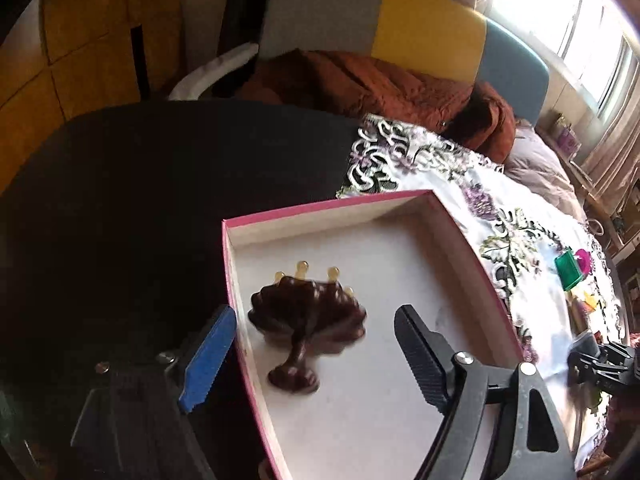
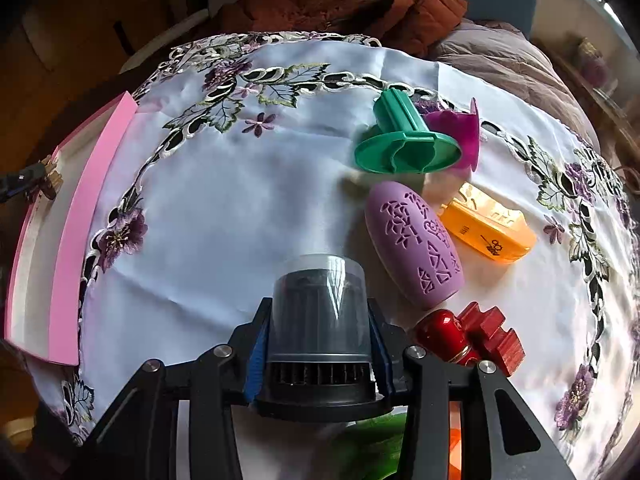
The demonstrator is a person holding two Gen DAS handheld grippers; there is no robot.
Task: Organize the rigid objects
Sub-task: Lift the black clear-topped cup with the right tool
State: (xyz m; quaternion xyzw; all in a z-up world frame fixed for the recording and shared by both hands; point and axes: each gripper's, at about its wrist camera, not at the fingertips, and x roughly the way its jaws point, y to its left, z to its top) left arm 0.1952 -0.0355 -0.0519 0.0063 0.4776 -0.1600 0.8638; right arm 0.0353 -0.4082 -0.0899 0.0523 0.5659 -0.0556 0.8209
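Dark brown hair claw (image 1: 306, 316) in pink box (image 1: 320, 206) between spread left hand-held gripper (image 1: 316, 344), right hand-held gripper (image 2: 318, 344) clamping capped brush (image 2: 318, 320)

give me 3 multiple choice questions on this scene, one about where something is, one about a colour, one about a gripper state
1. Where does the dark brown hair clip lie?
A. on the embroidered cloth
B. inside the pink-edged box
C. on the brown jacket

2. What colour is the flanged spool-shaped piece lying beside the magenta one?
A. green
B. orange
C. red

3. How is the right gripper?
A. open and holding nothing
B. shut on the grey cylindrical part with a clear cap
C. shut on the lilac egg-shaped piece

Key:
1 B: the clip rests on the white floor of the pink-edged box, between the open fingers of the left gripper.
2 A: its flange and stem are plainly green.
3 B: both fingers press the sides of the grey cylindrical part with a clear cap, while the lilac egg-shaped piece lies free on the embroidered cloth.
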